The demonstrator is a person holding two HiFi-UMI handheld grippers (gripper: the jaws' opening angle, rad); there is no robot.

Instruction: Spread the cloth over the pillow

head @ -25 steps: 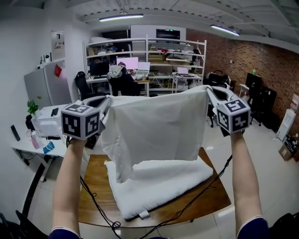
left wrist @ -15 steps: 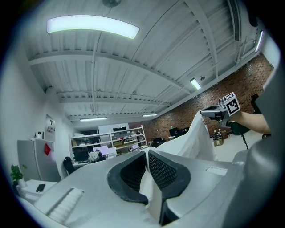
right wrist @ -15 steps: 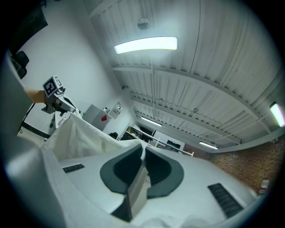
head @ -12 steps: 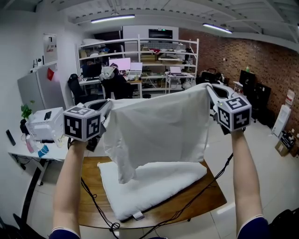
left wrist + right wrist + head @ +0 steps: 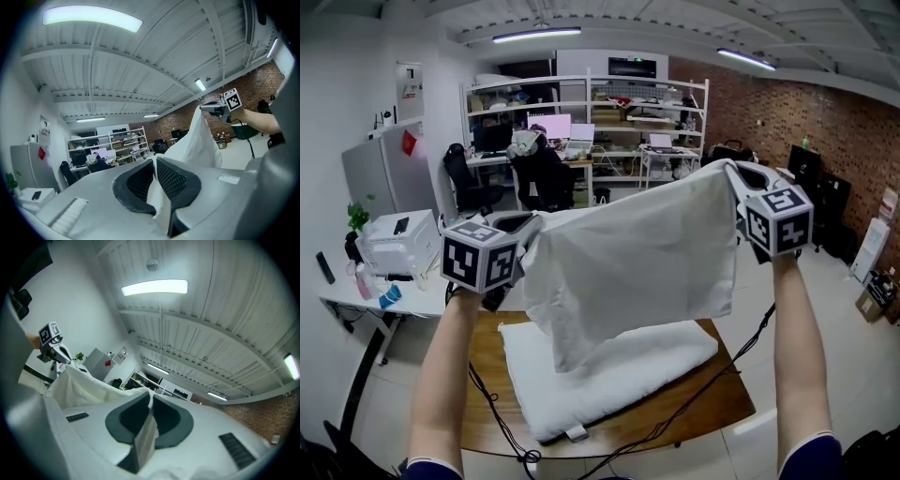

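Note:
A white cloth (image 5: 633,248) hangs stretched in the air between both grippers, above the white pillow (image 5: 609,370) that lies on the wooden table (image 5: 722,394). My left gripper (image 5: 528,225) is shut on the cloth's left top corner, held lower than the right. My right gripper (image 5: 729,171) is shut on the right top corner. In the left gripper view the cloth (image 5: 194,140) runs from the closed jaws of the left gripper (image 5: 153,161) to the far gripper. In the right gripper view the cloth (image 5: 89,385) is pinched in the right gripper (image 5: 150,401).
Black cables (image 5: 675,422) trail over the table and pillow. A side table (image 5: 366,291) with a white printer (image 5: 398,239) and bottles stands at the left. Desks, chairs and shelves (image 5: 591,122) fill the back of the room. A brick wall (image 5: 825,131) runs along the right.
The left gripper has sunk and shifted a little to the right with its corner. The right gripper has risen slightly, so the cloth's top edge now slopes down to the left.

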